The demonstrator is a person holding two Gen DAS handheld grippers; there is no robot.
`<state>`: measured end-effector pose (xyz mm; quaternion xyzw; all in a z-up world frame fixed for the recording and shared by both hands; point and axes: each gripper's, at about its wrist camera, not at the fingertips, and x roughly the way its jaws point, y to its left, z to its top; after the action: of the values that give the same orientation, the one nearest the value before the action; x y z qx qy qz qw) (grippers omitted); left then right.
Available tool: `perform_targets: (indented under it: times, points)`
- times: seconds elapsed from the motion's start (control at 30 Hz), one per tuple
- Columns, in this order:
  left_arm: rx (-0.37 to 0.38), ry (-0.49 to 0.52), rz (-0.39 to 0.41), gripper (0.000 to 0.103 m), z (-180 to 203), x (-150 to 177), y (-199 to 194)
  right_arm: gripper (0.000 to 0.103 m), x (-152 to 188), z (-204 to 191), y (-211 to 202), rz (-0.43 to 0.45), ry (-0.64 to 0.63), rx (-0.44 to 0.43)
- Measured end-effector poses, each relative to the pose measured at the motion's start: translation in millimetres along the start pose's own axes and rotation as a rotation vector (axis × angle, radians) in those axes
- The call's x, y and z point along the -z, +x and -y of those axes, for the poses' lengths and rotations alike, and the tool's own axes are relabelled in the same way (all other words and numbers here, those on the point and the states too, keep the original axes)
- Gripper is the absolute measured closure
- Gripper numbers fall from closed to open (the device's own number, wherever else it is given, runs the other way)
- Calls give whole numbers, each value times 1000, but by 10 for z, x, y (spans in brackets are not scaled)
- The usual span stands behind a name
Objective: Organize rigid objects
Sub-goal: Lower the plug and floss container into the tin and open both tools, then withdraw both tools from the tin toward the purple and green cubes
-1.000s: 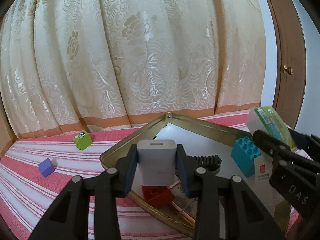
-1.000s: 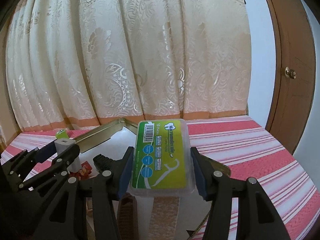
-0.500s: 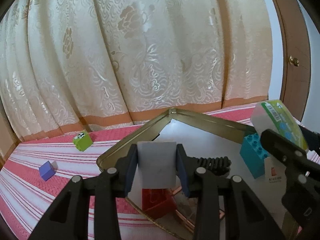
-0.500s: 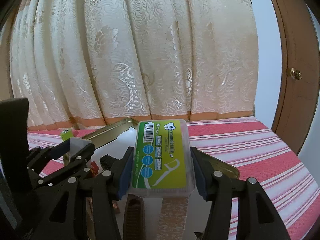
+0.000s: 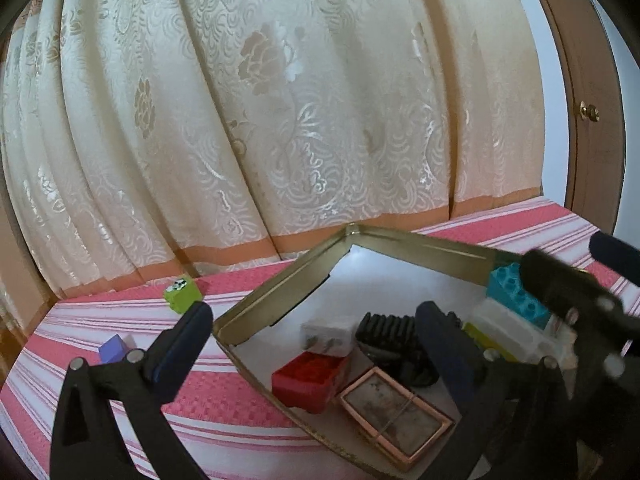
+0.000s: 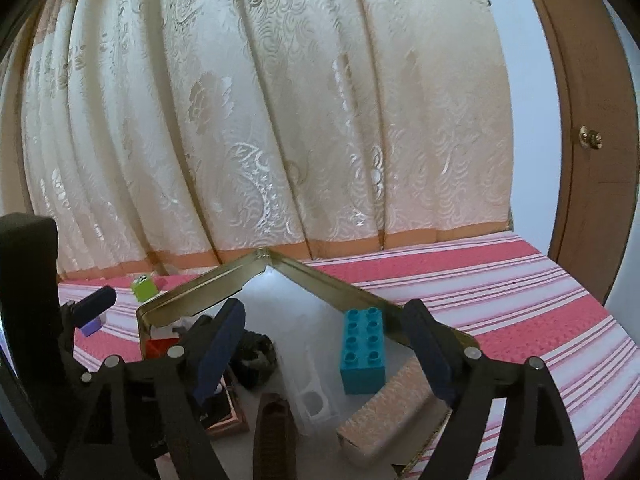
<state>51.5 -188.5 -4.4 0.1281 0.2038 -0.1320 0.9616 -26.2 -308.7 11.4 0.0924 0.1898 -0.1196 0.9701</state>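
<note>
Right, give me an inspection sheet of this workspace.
Surface: pink striped cloth.
Job's things: gold tin tray holding white charger, red brick, black clip, framed case, teal brick, floss box.
Clutter: green cube and purple cube outside the tray.
Grippers: left gripper and right gripper open, fingers just spread, nothing between them.
Cables: nothing seen.
Surroundings: cream curtain, wooden door.

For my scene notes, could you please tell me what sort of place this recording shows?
Probably a room in a home: a cream brocade curtain hangs behind a surface covered in red-and-white striped cloth, beside a wooden door with a brass knob.
</note>
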Motion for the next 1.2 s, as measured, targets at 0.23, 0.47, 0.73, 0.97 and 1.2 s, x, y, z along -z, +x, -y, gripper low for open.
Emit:
perform_targets:
  times: [0.23,0.47,0.73,0.97,1.2]
  points:
    - [-13,-20,-12,0,-97,52,4,20,11,127,-48,22,91,29]
    - [-39,-23,-3,0,-275,128,-57,20,57,99,-101,54,104,44]
    - [-39,-94,-50,0,-767,282,-119,20,142,-136,-271,125,80,51]
    - [-66,-162,-79,0,-1198,417,-140,20,238,-547,-265,110,0,37]
    - [-139,-170,-118,0,-1584,509,-76,20,273,-968,-134,73,14,10]
